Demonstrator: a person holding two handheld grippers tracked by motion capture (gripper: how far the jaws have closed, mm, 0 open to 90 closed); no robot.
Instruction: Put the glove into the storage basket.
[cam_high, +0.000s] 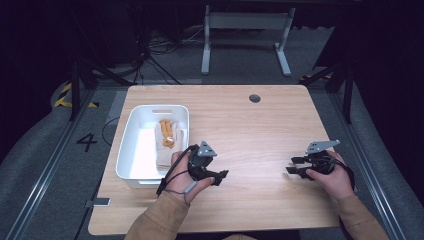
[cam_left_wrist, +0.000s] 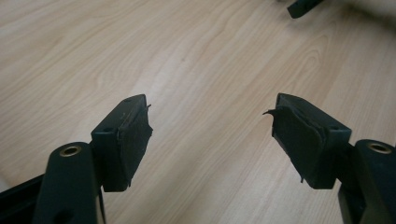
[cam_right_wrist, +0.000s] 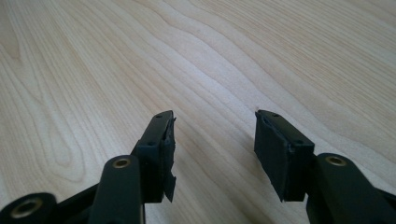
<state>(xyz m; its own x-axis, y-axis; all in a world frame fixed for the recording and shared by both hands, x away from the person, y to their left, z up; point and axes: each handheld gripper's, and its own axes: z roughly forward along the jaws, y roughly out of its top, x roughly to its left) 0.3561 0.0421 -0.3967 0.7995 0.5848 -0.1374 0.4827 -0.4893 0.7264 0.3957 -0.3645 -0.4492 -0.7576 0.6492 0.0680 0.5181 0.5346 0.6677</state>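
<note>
Now | left tongs (cam_high: 223, 175) agape, empty | right tongs (cam_high: 291, 165) agape, empty | both over bare table (cam_high: 250, 130)

bare wooden table (cam_high: 260, 130) between both tools, white bin (cam_high: 131, 150) along its left side

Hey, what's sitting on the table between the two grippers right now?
Nothing: in the high view, only bare wooden table lies between the left gripper and right gripper.
</note>
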